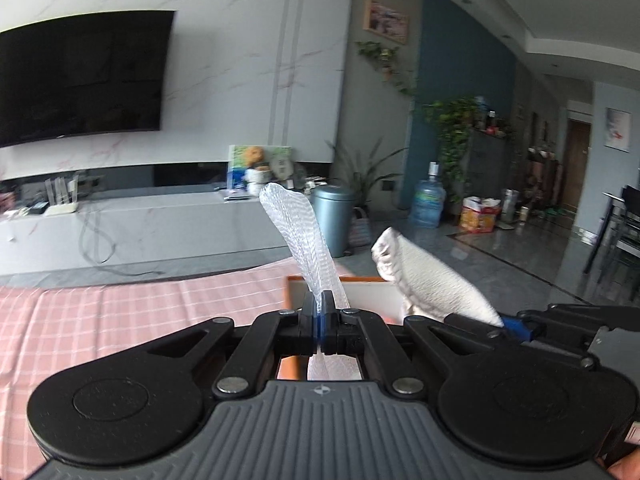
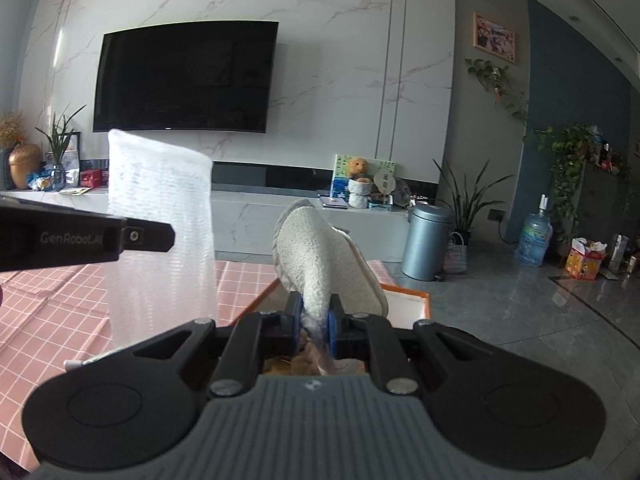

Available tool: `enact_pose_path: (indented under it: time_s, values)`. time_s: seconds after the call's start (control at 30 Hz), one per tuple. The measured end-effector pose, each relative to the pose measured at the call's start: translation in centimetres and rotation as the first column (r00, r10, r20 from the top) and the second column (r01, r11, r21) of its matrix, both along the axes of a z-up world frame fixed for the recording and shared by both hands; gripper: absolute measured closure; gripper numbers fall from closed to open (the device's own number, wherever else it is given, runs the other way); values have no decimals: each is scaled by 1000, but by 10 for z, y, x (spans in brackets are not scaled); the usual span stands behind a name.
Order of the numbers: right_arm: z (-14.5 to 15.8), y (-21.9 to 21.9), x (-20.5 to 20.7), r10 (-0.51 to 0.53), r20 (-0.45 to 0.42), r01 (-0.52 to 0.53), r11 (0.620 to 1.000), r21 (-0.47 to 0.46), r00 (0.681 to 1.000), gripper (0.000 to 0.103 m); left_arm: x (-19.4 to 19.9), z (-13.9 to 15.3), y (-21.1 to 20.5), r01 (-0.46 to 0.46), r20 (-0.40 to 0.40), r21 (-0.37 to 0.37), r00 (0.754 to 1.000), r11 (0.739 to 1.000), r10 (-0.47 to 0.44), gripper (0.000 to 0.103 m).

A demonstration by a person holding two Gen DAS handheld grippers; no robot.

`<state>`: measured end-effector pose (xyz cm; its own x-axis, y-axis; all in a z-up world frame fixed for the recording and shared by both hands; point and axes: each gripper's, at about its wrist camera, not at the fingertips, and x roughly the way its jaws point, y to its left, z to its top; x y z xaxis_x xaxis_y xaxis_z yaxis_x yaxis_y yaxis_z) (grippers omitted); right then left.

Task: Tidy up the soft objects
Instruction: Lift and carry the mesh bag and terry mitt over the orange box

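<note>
Am holding translucent white foam-mesh sleeve (image 1: 294, 236) clamped in left hand-held gripper (image 1: 320, 308), fuzzy grey-white slipper (image 2: 320, 264) in right hand-held gripper (image 2: 314, 316); both hanging over orange-rimmed white box (image 2: 408, 304) at counter's far edge; neither dropped in yet.

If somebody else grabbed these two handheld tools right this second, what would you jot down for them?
Left tool: shut on a white foam mesh sleeve, which stands upright.
Right tool: shut on a grey fuzzy cloth, lifted.
Both hang over the orange-rimmed white box on the pink checked tablecloth.
Done: both soft items picked up.
Left: probably lower them into the box and let go; what the box holds is hidden.
</note>
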<state>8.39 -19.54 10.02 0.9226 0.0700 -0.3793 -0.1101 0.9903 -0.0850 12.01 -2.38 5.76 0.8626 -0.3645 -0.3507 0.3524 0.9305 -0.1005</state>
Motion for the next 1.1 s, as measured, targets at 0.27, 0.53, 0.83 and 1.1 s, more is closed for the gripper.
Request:
enact_pose_path:
  time_s: [0.27, 0.53, 0.83, 1.1]
  values:
    - [-14, -20, 13, -18, -64, 17, 1000, -20, 998, 92, 25, -12, -35, 99, -45, 37, 994, 994, -97, 102]
    - [-42, -36, 44, -21, -206, 9, 998, -59, 978, 92, 49, -42, -58, 174, -137, 123, 978, 977, -157, 102]
    - [-68, -48, 77, -16, -346, -18, 995, -94, 938, 92, 70, -76, -78, 261, -249, 224, 947, 939, -204, 102]
    - [-84, -51, 99, 2, -441, -25, 999, -46, 898, 92, 78, -94, -82, 315, -302, 278, 925, 907, -229, 102]
